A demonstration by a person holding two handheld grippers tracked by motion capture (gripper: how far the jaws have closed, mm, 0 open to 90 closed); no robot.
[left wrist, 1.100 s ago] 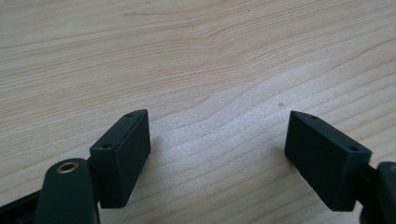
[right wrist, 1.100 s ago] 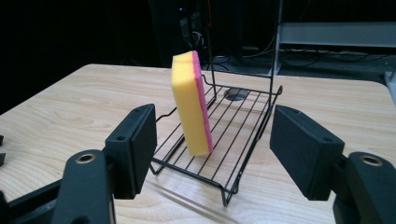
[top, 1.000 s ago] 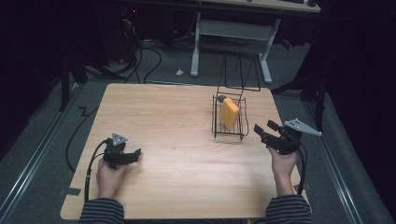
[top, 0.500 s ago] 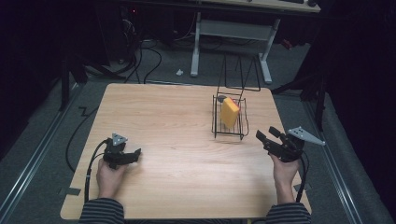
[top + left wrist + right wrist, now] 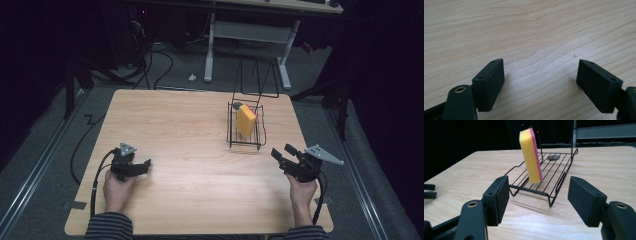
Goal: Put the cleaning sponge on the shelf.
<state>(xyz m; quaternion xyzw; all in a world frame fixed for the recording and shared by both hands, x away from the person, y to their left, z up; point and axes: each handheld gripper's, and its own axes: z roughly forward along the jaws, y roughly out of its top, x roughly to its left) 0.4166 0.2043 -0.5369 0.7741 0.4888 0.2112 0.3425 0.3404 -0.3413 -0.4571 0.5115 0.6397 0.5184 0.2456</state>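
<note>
Sponge, yellow foam block with a pink scouring face (image 5: 531, 155), stands on edge in the black wire rack (image 5: 554, 173), straight ahead of the right hand-held gripper (image 5: 537, 197). That hand-held gripper holds nothing, its jaws wide apart and lately closing a little, low over the light wooden table (image 5: 190, 135) just short of the rack. Well apart from the rack, the left hand-held gripper (image 5: 540, 82) rests on the table, jaws spread wide over bare wood.
</note>
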